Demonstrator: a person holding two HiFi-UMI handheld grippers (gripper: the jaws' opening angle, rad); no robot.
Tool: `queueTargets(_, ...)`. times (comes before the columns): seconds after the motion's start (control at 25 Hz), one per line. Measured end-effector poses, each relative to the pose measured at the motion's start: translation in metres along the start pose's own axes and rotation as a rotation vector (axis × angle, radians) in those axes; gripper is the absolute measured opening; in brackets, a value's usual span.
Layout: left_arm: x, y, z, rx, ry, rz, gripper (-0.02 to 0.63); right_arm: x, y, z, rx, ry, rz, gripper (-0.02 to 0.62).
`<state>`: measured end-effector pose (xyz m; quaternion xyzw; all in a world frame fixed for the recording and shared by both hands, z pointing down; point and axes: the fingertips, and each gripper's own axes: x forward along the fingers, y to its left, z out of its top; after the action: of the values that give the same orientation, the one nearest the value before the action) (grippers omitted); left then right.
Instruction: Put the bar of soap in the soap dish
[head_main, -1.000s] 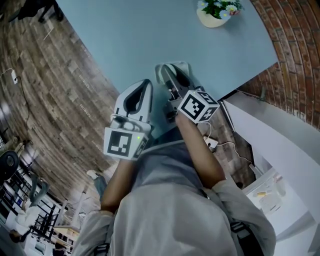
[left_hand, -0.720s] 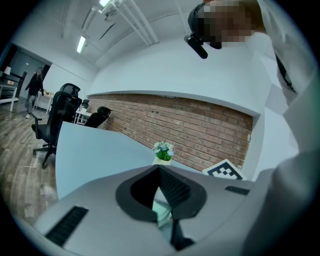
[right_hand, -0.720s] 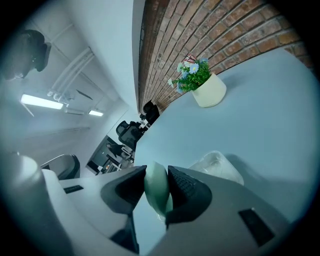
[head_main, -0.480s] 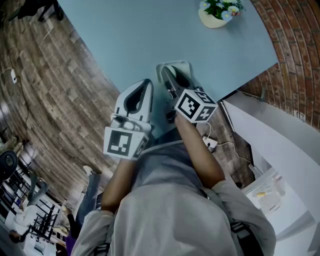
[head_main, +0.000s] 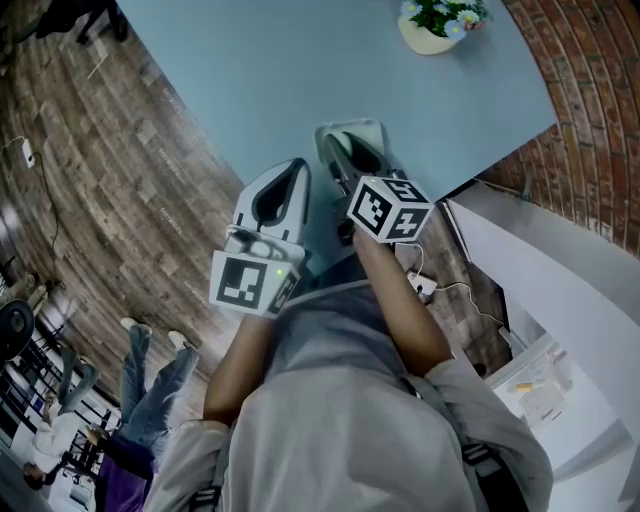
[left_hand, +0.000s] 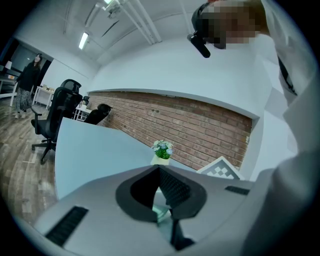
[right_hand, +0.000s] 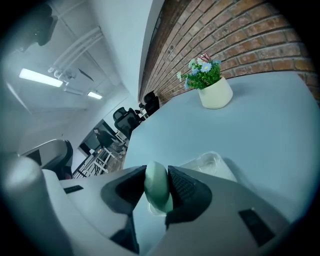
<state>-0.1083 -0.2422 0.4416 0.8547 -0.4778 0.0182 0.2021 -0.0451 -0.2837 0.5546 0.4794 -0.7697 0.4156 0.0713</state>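
Note:
A pale green oval bar of soap (right_hand: 156, 189) stands on edge between the ribbed pads of my right gripper (right_hand: 158, 171), which is shut on it. Just beyond and below the jaws lies the clear plastic soap dish (right_hand: 209, 161) on the light blue table. In the head view my right gripper (head_main: 347, 157) hangs over the soap dish (head_main: 376, 130) near the table's front edge, and the soap is hidden there. My left gripper (head_main: 296, 168) rests beside it on the left, its tips meeting with nothing held. In its own view the left gripper (left_hand: 159, 171) shows only bare table through the jaws.
A cream pot of flowers (head_main: 430, 28) stands at the table's far side, also in the right gripper view as the pot (right_hand: 214, 91). A brick wall (head_main: 590, 90) runs along the right. Wooden floor (head_main: 90, 170) and office chairs (left_hand: 55, 107) lie to the left, where a person's legs (head_main: 150, 375) show.
My right gripper has rolled a little over the dish, still holding the soap. The left gripper has stayed put. A person has walked into view on the floor at the lower left.

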Motion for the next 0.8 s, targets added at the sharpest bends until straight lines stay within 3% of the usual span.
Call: queueTargets(0.8,0.001,0.0,0.0,-0.01,0.002,-0.006,0.003,0.002,-0.013,-0.005,-0.149,0.15,-0.052,0.141)
